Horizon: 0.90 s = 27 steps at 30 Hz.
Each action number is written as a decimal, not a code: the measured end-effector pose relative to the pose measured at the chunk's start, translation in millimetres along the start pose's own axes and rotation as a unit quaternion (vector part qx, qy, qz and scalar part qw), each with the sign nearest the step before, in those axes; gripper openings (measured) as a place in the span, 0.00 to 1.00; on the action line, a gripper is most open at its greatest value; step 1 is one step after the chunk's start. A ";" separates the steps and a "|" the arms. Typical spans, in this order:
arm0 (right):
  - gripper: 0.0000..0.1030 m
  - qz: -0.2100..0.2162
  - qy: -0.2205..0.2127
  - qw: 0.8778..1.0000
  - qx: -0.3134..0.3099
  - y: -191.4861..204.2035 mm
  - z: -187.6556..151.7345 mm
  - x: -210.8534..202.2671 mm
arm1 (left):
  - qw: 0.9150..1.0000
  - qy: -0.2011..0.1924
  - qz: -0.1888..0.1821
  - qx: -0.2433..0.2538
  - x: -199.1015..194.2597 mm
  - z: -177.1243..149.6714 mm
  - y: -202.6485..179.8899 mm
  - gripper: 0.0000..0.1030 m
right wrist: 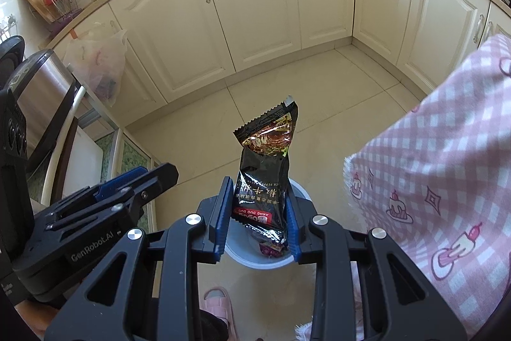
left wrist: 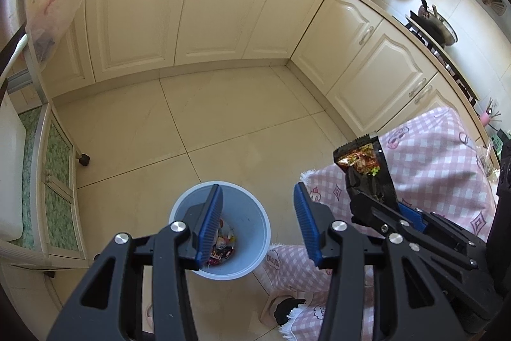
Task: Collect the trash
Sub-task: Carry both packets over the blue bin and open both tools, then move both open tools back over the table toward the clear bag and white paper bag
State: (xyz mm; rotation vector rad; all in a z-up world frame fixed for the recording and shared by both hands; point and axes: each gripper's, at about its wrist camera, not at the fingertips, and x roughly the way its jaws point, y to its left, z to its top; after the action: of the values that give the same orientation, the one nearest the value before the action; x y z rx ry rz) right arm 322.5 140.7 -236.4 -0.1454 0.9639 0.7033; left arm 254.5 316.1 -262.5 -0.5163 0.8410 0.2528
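Observation:
A pale blue trash bin (left wrist: 252, 232) stands on the tiled floor with several wrappers (left wrist: 222, 246) in its bottom. My left gripper (left wrist: 258, 226) hangs above the bin, open and empty. My right gripper (right wrist: 257, 213) is shut on a black snack wrapper (right wrist: 266, 162), which stands upright between the blue pads, torn open at the top. The wrapper is held directly above the bin (right wrist: 300, 192). In the left wrist view the wrapper (left wrist: 364, 168) and right gripper (left wrist: 377, 203) show to the right of the bin. In the right wrist view the left gripper (right wrist: 153, 178) shows at the left.
Cream kitchen cabinets (left wrist: 191, 8) line the back and right. A table with a pink checked cloth (left wrist: 440, 168) is at the right. A wheeled cart (left wrist: 51, 178) is at the left, with a plastic bag (left wrist: 48, 11) hanging above. Pink slippers (right wrist: 220, 306) lie near the bin.

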 end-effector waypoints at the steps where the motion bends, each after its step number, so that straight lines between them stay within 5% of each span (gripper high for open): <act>1: 0.30 0.001 -0.005 1.000 0.000 2.1 2.2 0.6 | 1.000 -0.002 0.002 -0.001 -1.0 1.1 1.3 0.45; 6: 0.44 -0.003 -0.019 1.000 -0.001 5.4 9.9 4.5 | 1.000 -0.004 0.015 -0.012 -2.7 5.3 9.5 0.46; 14: 0.45 -0.025 -0.036 0.999 -0.009 -1.4 5.4 -19.2 | 1.000 -0.011 0.011 0.010 -14.6 3.8 -9.5 0.47; 27: 0.47 -0.067 -0.114 0.991 0.016 -56.7 -10.2 -132.3 | 0.994 -0.047 -0.037 0.095 -68.7 -8.2 -115.6 0.53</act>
State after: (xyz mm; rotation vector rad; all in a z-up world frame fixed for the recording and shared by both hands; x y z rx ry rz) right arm 301.0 28.7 -148.0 -0.0984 0.7390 0.5663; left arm 252.2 212.8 -176.0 -0.3534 0.7446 0.1260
